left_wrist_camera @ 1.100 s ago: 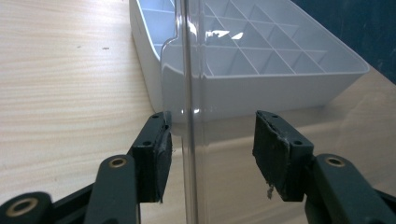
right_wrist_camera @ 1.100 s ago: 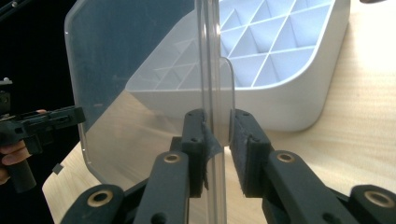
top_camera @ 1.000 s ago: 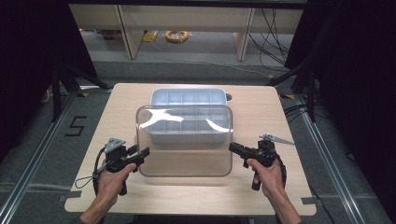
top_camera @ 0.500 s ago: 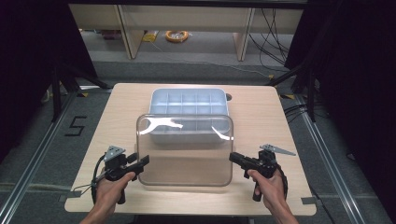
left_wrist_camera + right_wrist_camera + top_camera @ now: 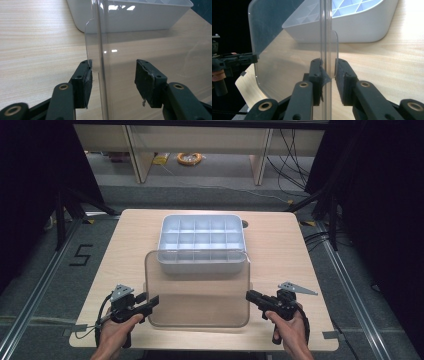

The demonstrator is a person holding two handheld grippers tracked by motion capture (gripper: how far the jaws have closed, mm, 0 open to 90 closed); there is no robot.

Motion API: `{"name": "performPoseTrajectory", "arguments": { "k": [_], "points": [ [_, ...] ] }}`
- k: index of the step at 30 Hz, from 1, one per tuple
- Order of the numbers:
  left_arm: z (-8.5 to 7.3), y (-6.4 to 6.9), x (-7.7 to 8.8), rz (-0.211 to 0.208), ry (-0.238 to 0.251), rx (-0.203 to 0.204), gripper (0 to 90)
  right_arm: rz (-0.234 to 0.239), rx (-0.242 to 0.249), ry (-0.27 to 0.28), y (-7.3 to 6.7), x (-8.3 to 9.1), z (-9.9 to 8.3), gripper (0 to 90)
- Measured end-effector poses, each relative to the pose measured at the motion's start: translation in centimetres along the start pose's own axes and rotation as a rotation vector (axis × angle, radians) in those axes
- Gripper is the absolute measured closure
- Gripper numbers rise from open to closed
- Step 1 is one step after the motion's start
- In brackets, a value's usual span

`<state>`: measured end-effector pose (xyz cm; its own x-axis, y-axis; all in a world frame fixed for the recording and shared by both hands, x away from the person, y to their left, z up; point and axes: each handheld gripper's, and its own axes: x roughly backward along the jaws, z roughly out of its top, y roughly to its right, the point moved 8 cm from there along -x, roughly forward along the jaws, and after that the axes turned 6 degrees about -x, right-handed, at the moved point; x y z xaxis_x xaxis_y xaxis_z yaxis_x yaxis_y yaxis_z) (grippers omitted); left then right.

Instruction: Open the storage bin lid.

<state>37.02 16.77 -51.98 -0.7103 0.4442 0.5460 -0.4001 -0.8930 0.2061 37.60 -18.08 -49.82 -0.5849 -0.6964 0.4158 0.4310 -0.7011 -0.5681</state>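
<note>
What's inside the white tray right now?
The white tray shows a grid of compartments, and those in sight look empty. Its near edge sits behind the clear lid, which is see-through, so little is hidden.

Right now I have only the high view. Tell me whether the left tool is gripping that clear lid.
Observer: No. In the left gripper view the left tool stands wide open. The clear lid passes edge-on between its jaws, close to one pad and well apart from the other.
Operator: Now report the right tool.
Observer: In the right gripper view the right tool has its jaws close on either side of the lid's rim. I cannot tell whether they pinch it.
Operator: Say what sits at that rim.
Observer: A small rounded tab sticks out of the rim just above the jaws, with the white compartment box behind it.
</note>
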Motion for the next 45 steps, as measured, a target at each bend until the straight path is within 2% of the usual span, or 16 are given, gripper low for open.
{"name": "performPoseTrajectory", "arguments": {
  "k": [3, 6, 8, 9, 17, 19, 21, 25, 26, 27, 32, 33, 34, 38, 39, 45],
  "points": [
    [-0.2, 0.0, 0.0, 0.002, -0.007, -0.001, 47.9, -0.006, -0.018, -0.007, 0.1, 0.0, -0.4, 76.3],
    [-0.5, 0.1, -0.1, -0.009, -0.01, -0.006, 47.9, 0.0, 0.013, -0.003, 0.4, 0.0, -0.4, 76.0],
    [-1.0, 0.2, 0.0, -0.009, -0.03, -0.009, 47.9, -0.005, -0.043, -0.025, 0.3, -0.1, -1.0, 75.3],
    [-1.1, 0.2, -0.1, -0.024, -0.029, -0.01, 47.9, -0.014, 0.003, -0.015, 0.7, -0.2, -1.0, 74.9],
    [-1.7, 0.4, -0.4, -0.03, -0.054, -0.021, 47.0, -0.03, -0.016, -0.033, 1.7, -0.6, -2.0, 72.6],
    [-1.9, 0.4, -0.4, -0.039, -0.065, -0.026, 47.0, -0.033, -0.061, -0.047, 1.6, -0.6, -2.2, 72.0],
    [-2.1, 0.6, -0.6, -0.04, -0.063, -0.02, 46.5, -0.038, -0.04, -0.041, 2.1, -0.7, -2.2, 71.6],
    [-2.5, 0.6, -0.4, -0.055, -0.093, -0.043, 46.0, -0.037, -0.089, -0.058, 1.9, -0.7, -2.5, 70.6],
    [-2.5, 0.7, -0.5, -0.057, -0.083, -0.03, 45.9, -0.05, -0.052, -0.055, 2.4, -0.8, -2.6, 70.4],
    [-2.6, 0.6, -0.4, -0.062, -0.092, -0.037, 46.0, -0.035, -0.093, -0.068, 2.0, -0.8, -2.8, 70.3],
    [-3.3, 0.5, -0.2, -0.073, -0.116, -0.045, 45.3, -0.043, -0.104, -0.085, 2.1, -1.0, -3.2, 69.0],
    [-3.3, 0.5, -0.2, -0.073, -0.116, -0.045, 45.2, -0.043, -0.104, -0.085, 2.1, -1.0, -3.2, 69.0],
    [-3.4, 0.6, -0.3, -0.084, -0.11, -0.03, 45.1, -0.05, -0.048, -0.082, 2.7, -1.2, -3.2, 68.6],
    [-3.5, 0.6, -0.5, -0.091, -0.109, -0.029, 44.5, -0.059, -0.058, -0.086, 2.8, -1.3, -3.5, 67.5],
    [-3.7, 0.4, -0.4, -0.09, -0.127, -0.045, 44.3, -0.062, -0.111, -0.106, 2.4, -1.2, -3.7, 67.4],
    [-4.1, 0.6, -0.4, -0.103, -0.146, -0.042, 43.3, -0.073, -0.057, -0.11, 3.1, -1.4, -4.0, 65.3]
  ]
}}
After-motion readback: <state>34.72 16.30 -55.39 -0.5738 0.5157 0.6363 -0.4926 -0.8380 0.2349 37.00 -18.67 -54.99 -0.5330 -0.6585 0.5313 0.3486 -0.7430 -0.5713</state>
